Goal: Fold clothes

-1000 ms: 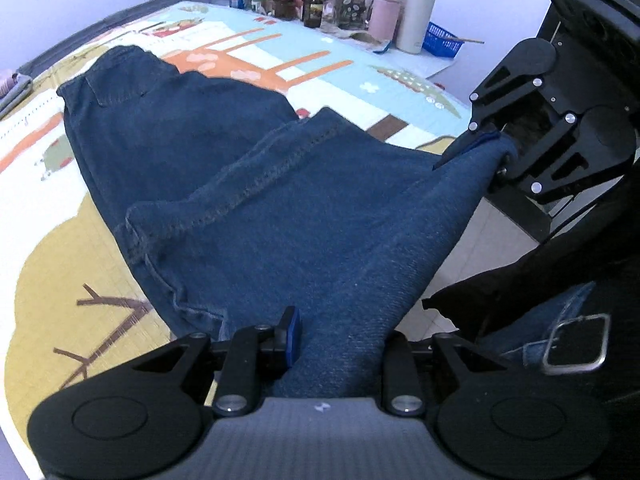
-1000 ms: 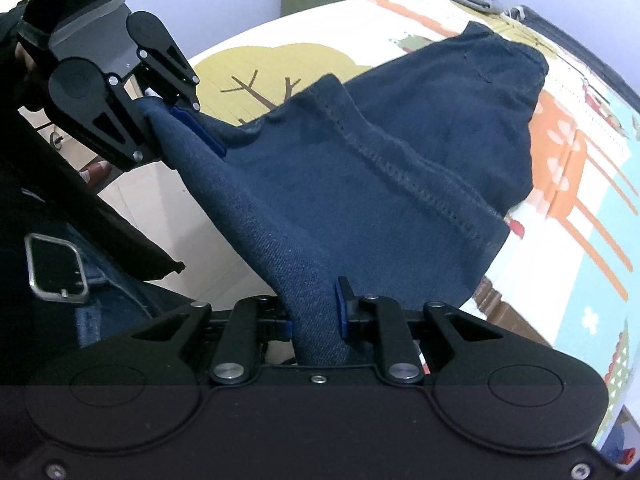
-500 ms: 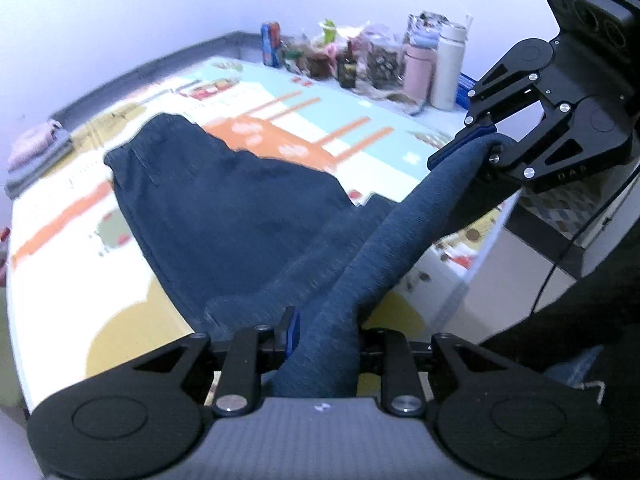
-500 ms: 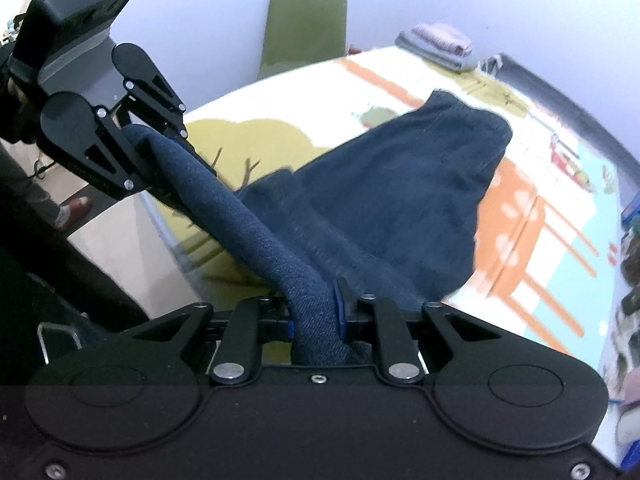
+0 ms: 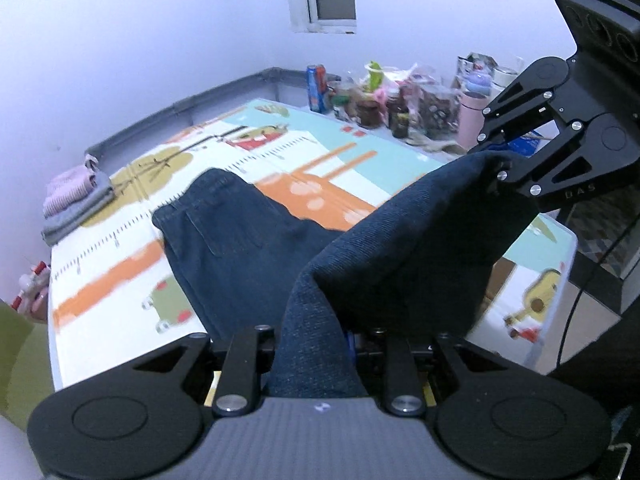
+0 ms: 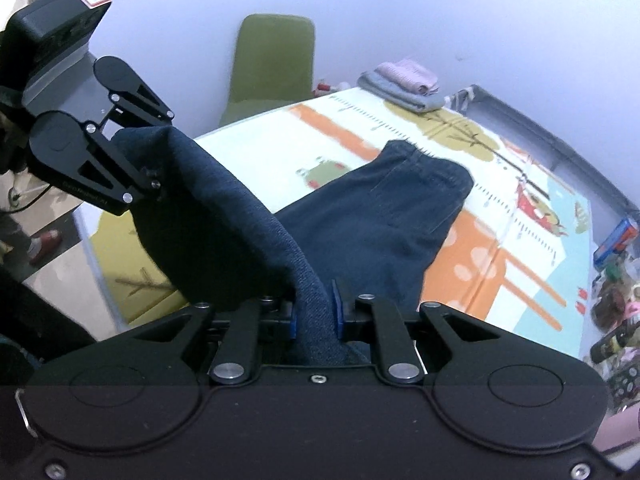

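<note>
both jaws are clamping denim: i am seeing the left gripper pinching one corner of the jeans and the right gripper pinching the other, pads pressing cloth. compared with a second ago, the held hem is riding higher and further over the play mat, and more of the table is coming into view at 12 o'clock. waistband is still lying flat on the mat toward 11 o'clock in the left view, 1 o'clock in the right. i am reading this as the leg end travelling toward the waistband for the fold. folded clothes stack is sitting well apart at 1 o'clock.
</note>
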A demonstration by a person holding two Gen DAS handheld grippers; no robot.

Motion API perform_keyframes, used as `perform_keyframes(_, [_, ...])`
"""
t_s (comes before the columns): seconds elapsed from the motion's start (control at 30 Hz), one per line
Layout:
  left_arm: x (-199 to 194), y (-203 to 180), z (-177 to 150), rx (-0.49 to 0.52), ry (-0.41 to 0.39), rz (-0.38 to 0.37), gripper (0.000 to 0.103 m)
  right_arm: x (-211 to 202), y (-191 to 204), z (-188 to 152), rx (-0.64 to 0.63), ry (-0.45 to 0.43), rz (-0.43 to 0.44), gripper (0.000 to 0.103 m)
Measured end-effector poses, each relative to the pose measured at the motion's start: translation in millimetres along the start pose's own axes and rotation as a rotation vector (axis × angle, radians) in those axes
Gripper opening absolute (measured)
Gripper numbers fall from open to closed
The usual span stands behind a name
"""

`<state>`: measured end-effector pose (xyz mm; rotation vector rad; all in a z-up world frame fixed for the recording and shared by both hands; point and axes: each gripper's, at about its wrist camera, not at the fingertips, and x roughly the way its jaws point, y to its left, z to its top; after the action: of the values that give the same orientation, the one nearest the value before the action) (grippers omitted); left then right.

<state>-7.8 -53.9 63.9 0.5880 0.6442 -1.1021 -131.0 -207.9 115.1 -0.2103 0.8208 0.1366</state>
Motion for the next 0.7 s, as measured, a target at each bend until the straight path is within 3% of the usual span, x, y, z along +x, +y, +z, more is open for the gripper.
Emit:
perform_keyframes(0.3, [45,41,32,-0.034,0.025,0.031,0.025,43,-50,32,0.033,-0.007,-0.02,0.015])
perform_keyframes(0.7, [125,88,50,-0.061,0.133,0.043,0.032,134,-102,43,0.124,0.06,-0.031,0.015])
